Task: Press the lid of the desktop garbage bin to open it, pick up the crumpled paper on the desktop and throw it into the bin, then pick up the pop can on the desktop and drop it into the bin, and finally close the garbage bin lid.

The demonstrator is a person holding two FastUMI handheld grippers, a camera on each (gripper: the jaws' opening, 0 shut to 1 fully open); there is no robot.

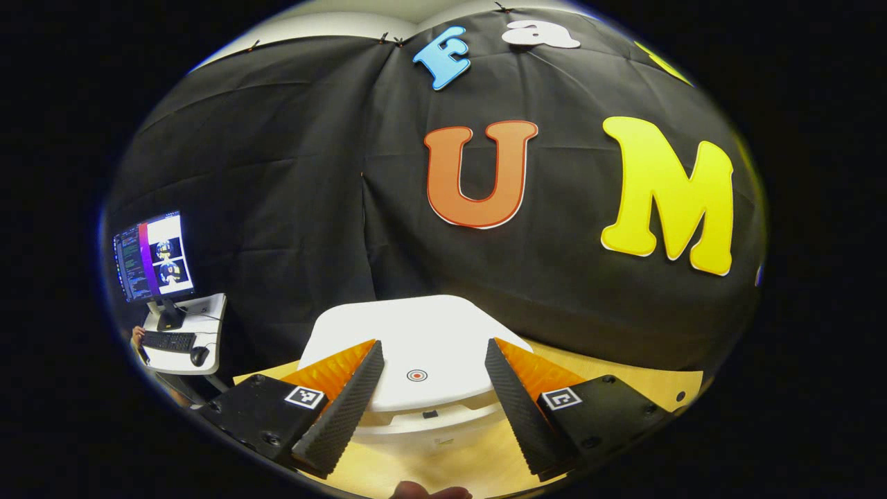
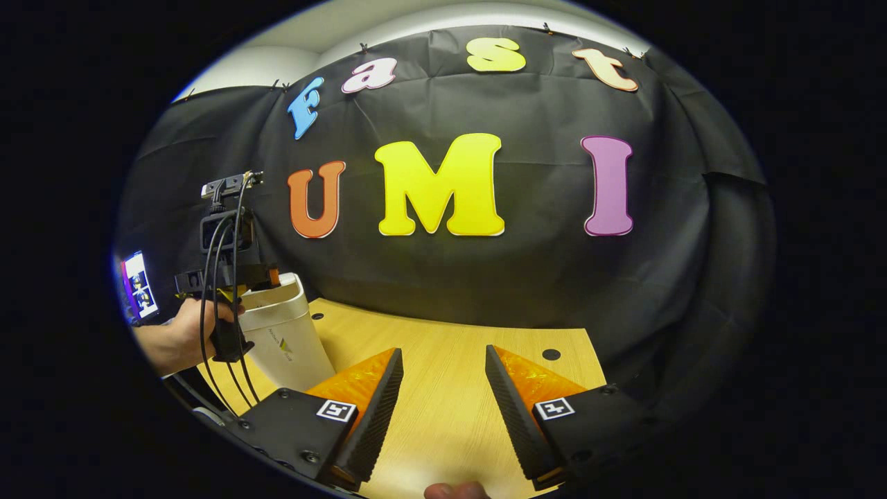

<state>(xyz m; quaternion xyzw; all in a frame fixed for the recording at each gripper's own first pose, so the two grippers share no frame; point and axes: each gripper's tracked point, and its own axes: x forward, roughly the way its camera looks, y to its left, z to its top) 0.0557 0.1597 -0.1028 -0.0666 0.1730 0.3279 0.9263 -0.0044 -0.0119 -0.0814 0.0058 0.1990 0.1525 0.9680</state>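
Note:
The white desktop garbage bin (image 1: 416, 346) stands right in front of my left gripper (image 1: 433, 350), its flat lid down and a small round mark at the lid's near side. The left gripper is open, its fingers (image 1: 346, 409) spread to either side of the lid's front edge, just above it. In the right gripper view the bin (image 2: 284, 336) stands at the left, with the left gripper (image 2: 229, 277) and the hand holding it over its top. My right gripper (image 2: 440, 360) is open over bare wooden tabletop (image 2: 443, 353), nothing between its fingers.
The black cloth wall closes the table's far side. Left of the table a small white cart (image 1: 187, 333) carries a monitor (image 1: 152, 256), keyboard and mouse. Cables hang from the left gripper (image 2: 222, 333). Small dark holes (image 2: 551, 354) dot the tabletop.

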